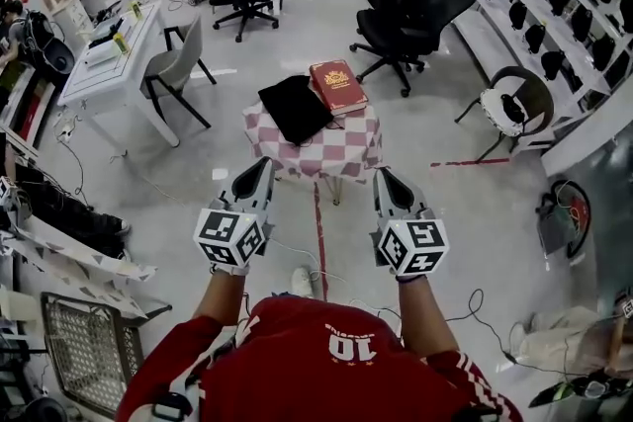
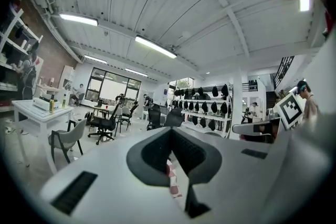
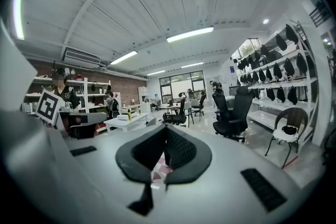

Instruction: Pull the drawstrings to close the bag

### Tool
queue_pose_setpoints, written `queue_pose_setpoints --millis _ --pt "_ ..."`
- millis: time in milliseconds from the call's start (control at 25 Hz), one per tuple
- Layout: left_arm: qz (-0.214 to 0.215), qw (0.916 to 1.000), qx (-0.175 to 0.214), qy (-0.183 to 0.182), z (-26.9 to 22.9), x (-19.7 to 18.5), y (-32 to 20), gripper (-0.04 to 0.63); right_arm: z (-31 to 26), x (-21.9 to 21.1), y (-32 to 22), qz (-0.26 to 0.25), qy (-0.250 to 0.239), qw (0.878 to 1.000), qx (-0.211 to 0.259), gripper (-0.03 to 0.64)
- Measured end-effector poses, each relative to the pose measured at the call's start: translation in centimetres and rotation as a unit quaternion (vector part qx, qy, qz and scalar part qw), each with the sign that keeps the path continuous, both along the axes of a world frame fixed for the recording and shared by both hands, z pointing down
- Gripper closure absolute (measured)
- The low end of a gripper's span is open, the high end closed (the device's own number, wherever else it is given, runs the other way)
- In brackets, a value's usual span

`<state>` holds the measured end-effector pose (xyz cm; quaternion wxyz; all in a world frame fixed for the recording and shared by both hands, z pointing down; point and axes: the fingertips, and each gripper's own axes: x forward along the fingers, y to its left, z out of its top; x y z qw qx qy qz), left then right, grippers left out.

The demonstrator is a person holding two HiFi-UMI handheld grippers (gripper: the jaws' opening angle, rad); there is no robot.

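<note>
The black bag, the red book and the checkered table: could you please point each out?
black bag (image 1: 295, 107), head view, middle of its fabric.
red book (image 1: 337, 85), head view, centre of its cover.
checkered table (image 1: 341, 148), head view, bare cloth near the front edge.

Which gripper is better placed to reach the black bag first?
Left, probably. The black bag lies left on the table, ahead of the left gripper; the red book sits before the right gripper.

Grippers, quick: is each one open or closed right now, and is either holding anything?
Left gripper: closed, holding nothing.
Right gripper: closed, holding nothing.
</note>
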<state>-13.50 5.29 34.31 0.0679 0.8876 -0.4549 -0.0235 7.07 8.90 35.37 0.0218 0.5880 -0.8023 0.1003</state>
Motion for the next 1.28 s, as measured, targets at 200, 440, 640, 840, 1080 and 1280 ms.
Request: queue_pose_setpoints --millis 200,440,640,840,1080,1280 --pt "0.005 1.0000 -0.003 0.007 0.6 -2.0 -3.9 0.591 0.2 -1.5 -3.8 0.012 0.007 1.000 -0.001 0.603" --pt "0.013 0.9998 -0.008 0.012 1.4 -3.2 -6.8 0.591 0.6 -2.7 -6.1 0.024 0.017 1.000 -0.009 0.603" --pt "0.023 0.9995 -0.013 0.015 1.7 -3.3 -7.7 0.591 0.7 -2.8 -6.8 0.032 0.019 0.999 -0.015 0.603" --pt "0.027 0.9995 -0.013 0.007 1.7 -3.2 -8.3 0.589 0.8 -2.9 -7.9 0.031 0.012 0.999 -0.014 0.603" --pt "0.020 0.9997 -0.010 0.000 1.5 -3.0 -9.7 0.591 0.7 -2.8 -9.8 0.023 0.010 1.000 -0.010 0.603" --pt "0.016 0.9998 -0.009 -0.008 2.1 -2.0 -11.7 0.591 1.2 -1.9 -12.5 0.016 0.002 1.000 -0.006 0.603"
